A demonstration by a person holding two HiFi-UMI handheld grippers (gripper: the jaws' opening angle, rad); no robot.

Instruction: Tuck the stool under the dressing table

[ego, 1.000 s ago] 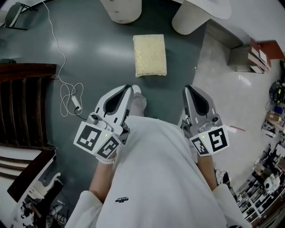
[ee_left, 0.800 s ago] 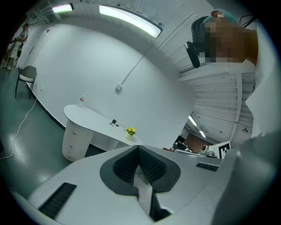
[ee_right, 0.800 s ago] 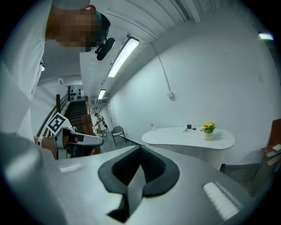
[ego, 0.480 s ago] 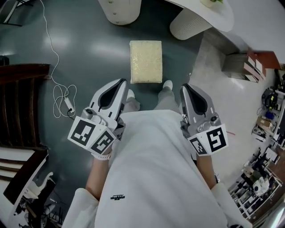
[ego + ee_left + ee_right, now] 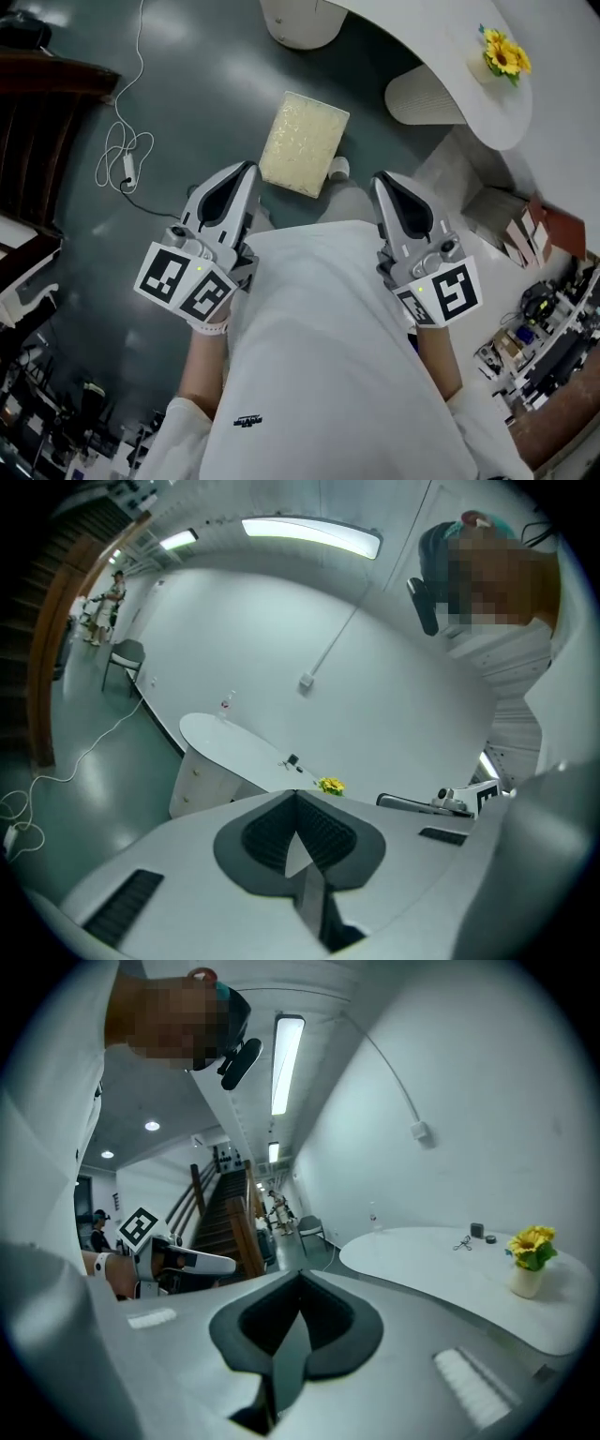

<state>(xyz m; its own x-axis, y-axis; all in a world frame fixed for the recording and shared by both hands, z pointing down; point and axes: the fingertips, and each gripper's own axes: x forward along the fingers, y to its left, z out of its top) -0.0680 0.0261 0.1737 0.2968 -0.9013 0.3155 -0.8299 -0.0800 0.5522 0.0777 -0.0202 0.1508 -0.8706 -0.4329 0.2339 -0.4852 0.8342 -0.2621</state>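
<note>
- the table [image 5: 448,52] fills the 1 to 2 o'clock part of the head view. its white curved top rests on two pale bases, one [image 5: 300,21] at 12 o'clock and one [image 5: 424,94] at 1 o'clock.
- the stool [image 5: 303,143], with a cream padded top, stands on the dark floor at 12 o'clock from the person. it is just beyond their shoe [image 5: 338,169] and lies askew to the table edge. it is near the table but fully out from under the top, at about 7 o'clock from the gap between the bases.
- the left gripper [image 5: 246,171] is at 11 o'clock with its tip just beside the stool's near left corner. whether it touches, i cannot tell. its own view shows the jaws pressed together with nothing between them.
- the right gripper [image 5: 382,180] is at 1 o'clock, near the stool's right side but apart from it. its jaws are closed too, and empty.
- a small pot of yellow flowers [image 5: 504,54] stands near the table's edge at 2 o'clock.
- step in hand, as i judge it: the approach. the stool is not yet gripped or pushed.
- next move, likely: open the jaws to take the seat edges, or set the closed tips against the near edge. then square the stool up and slide it toward 12 to 1 o'clock, into the gap between the bases.
</note>
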